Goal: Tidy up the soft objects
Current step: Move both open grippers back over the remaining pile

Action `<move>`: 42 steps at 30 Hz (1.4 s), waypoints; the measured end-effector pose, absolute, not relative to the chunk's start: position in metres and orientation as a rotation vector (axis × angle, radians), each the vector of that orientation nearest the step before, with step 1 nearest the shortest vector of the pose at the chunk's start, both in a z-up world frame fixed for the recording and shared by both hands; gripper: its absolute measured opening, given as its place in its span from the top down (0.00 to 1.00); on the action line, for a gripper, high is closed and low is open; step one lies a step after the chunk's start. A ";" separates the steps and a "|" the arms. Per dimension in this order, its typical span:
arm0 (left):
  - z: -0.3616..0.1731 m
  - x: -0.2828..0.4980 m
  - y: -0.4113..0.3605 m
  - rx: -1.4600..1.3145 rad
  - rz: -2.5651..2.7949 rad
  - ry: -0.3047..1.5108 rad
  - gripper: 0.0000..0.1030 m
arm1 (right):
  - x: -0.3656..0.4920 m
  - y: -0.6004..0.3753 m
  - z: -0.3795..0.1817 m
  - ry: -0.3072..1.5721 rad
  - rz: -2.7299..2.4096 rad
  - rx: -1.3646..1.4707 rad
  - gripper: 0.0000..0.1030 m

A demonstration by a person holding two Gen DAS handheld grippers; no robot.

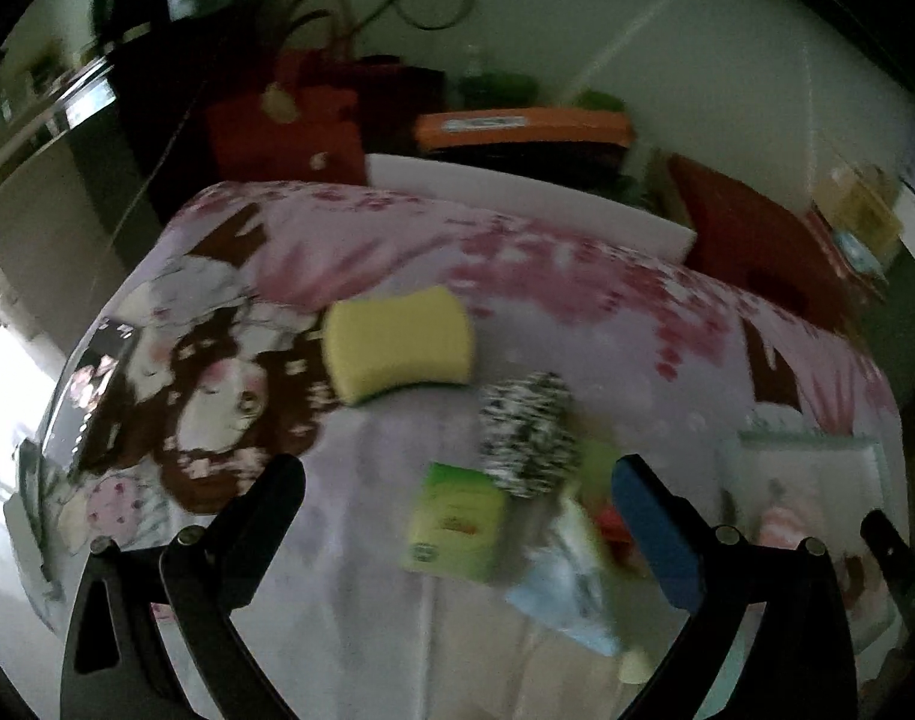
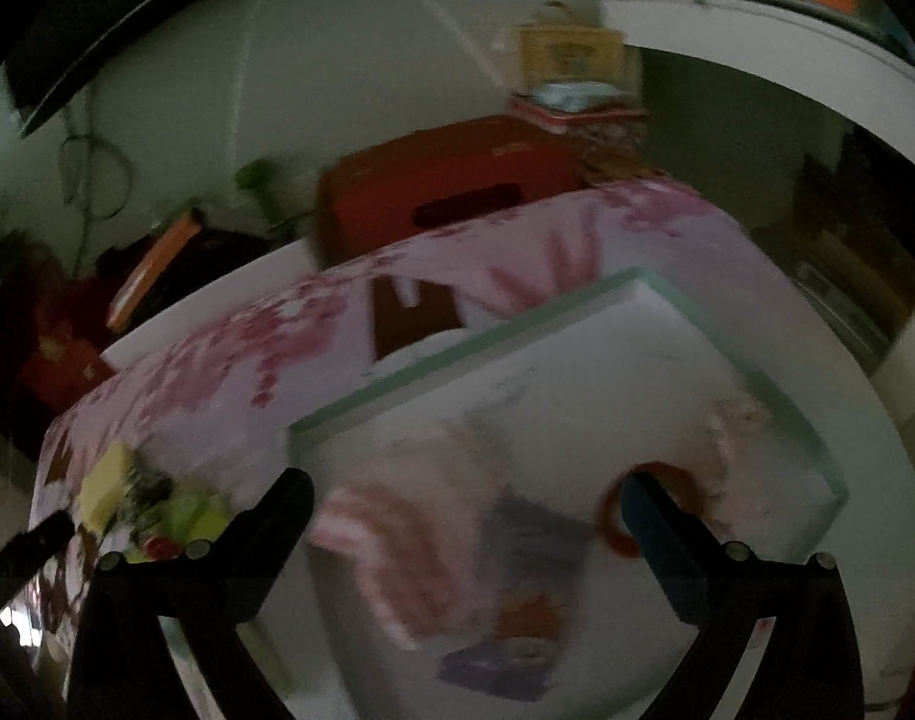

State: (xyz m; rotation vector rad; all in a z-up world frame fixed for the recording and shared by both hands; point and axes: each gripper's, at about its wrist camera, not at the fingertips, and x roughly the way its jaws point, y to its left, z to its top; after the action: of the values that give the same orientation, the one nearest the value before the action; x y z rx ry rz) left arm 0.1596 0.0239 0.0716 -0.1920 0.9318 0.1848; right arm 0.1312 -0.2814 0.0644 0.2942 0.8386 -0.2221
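A yellow sponge [image 1: 397, 343] lies on the pink printed cloth [image 1: 577, 312]. Nearer me are a black-and-white scrubber [image 1: 526, 435], a green packet [image 1: 457, 519] and a pale blue packet [image 1: 568, 582]. My left gripper [image 1: 457, 504] hangs open above them with nothing between its fingers. In the right wrist view my right gripper [image 2: 466, 510] is open over a white tray [image 2: 577, 348] with a pale green rim. Blurred soft things lie in the tray: a pink striped cloth [image 2: 391, 558], a purple item [image 2: 517, 546] and a red ring [image 2: 613, 516].
The same tray [image 1: 817, 468] shows at the right of the left wrist view. Behind the table stand a red box [image 2: 445, 192], an orange-lidded case [image 1: 523, 126] and red bags [image 1: 289, 126]. A white board [image 1: 517, 192] lies under the cloth's far edge.
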 end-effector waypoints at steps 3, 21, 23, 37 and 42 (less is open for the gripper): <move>0.069 0.156 0.041 -0.232 0.212 0.938 0.01 | 0.135 -0.259 0.066 0.834 -0.160 0.269 0.00; 0.049 0.144 0.083 -0.313 0.255 0.992 0.01 | 0.157 -0.140 0.037 0.895 0.138 0.087 0.00; 0.044 0.147 0.081 -0.309 0.254 1.013 0.01 | 0.160 -0.133 0.030 0.907 0.146 0.072 0.00; 0.019 0.161 0.058 -0.275 0.173 1.120 0.01 | 0.165 -0.123 0.006 0.969 0.174 0.064 0.20; 0.010 0.166 0.053 -0.267 0.156 1.153 0.01 | 0.165 -0.119 0.005 0.960 0.190 0.056 0.32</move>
State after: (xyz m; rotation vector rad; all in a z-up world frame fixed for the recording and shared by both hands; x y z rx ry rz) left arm 0.1658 0.0527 0.0095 -0.2666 1.1532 0.1558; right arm 0.1649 -0.1193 0.0054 0.0564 0.9596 0.1904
